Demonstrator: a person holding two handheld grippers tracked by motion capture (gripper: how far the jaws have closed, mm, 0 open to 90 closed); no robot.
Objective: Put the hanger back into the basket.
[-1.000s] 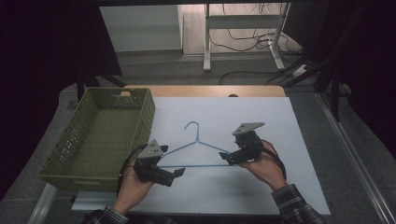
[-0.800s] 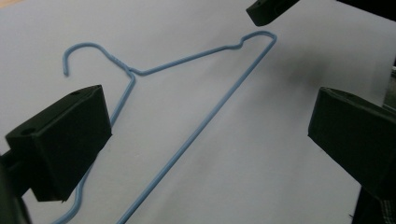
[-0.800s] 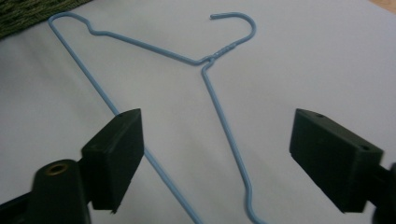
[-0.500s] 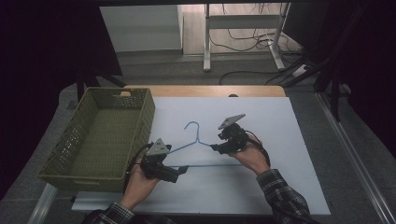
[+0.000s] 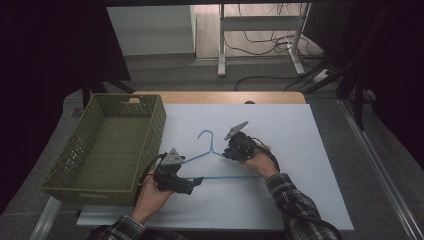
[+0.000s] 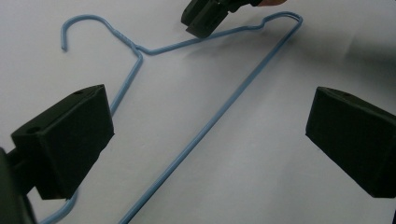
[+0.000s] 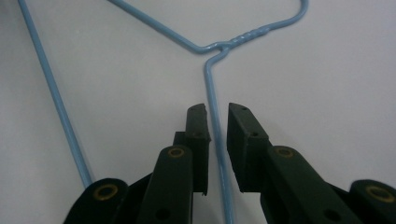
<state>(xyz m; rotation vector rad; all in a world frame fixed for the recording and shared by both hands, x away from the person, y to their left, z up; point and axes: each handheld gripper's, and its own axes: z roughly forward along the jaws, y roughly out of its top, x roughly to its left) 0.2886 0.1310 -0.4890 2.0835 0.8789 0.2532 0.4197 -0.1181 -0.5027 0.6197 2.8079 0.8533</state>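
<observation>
A blue wire hanger (image 5: pixel 216 159) lies flat on the white table (image 5: pixel 300 165), near the middle and towards the near edge, its hook (image 5: pixel 204 135) pointing to the far edge. A green basket (image 5: pixel 107 150) stands at the table's left edge, just beside the hanger's left end.

The left tool (image 5: pixel 187 184) sits at the hanger's left corner, held in the person's left hand (image 5: pixel 150 192). In the left gripper view its jaws stand wide apart, gripping nothing — the long bottom wire (image 6: pixel 205 135) runs across the gap between them, and the sloping arm passes by one jaw.

The right tool (image 5: pixel 227 152) rests over the hanger's right sloping arm, close to the neck, held in the right hand (image 5: pixel 257 157). In the right gripper view its jaws are nearly closed, a narrow gap left, with the arm wire (image 7: pixel 214 116) running between them — whether the pads (image 7: pixel 198 126) touch the wire I cannot tell. The twisted neck (image 7: pixel 243 36) lies just ahead of the tips.
</observation>
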